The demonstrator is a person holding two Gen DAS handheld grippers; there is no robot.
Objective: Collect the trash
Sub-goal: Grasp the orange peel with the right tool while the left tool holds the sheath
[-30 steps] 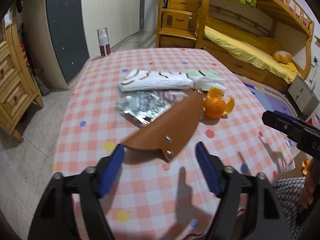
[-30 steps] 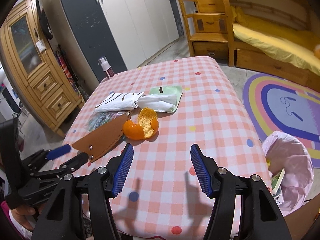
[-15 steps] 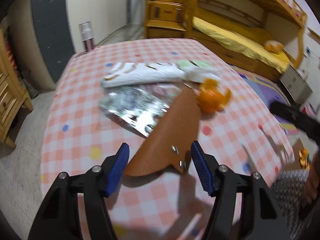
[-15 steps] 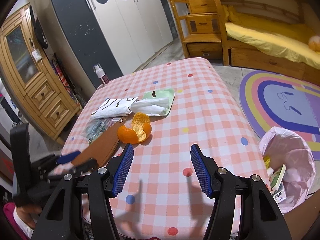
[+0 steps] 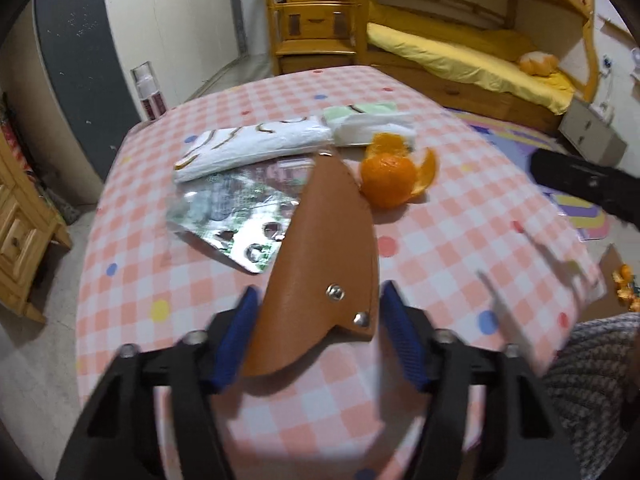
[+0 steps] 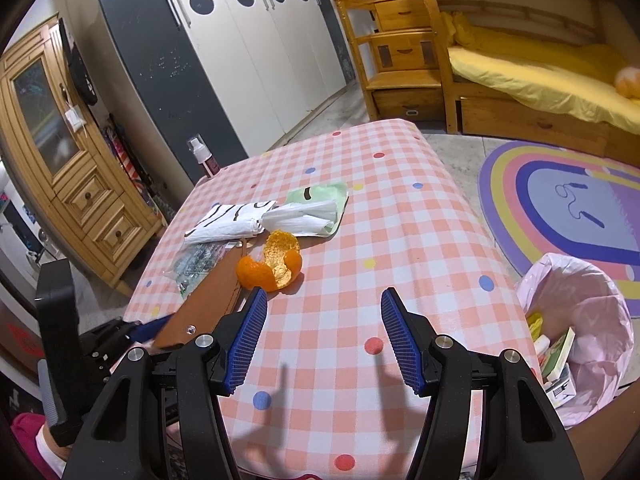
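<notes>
Straddling the brown leather sheath (image 5: 320, 264), the left gripper (image 5: 316, 336) has just been closing its jaws, blue pads at each edge but not clearly squeezing yet, probably lining up a grab. The sheath lies near the table (image 5: 460, 216) edge, orange peel (image 5: 394, 178) at its 1 o'clock. The right gripper (image 6: 322, 338) hovers half-open, empty. No readable writing anywhere.

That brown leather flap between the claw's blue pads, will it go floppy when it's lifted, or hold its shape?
The brown leather flap will probably hold its shape fairly well: it lies flat with crisp edges and riveted layers. It may sag somewhat, since its far tip extends well beyond the left claw, whose jaws have just been closing around it. Its smooth surface might slip a little.
</notes>
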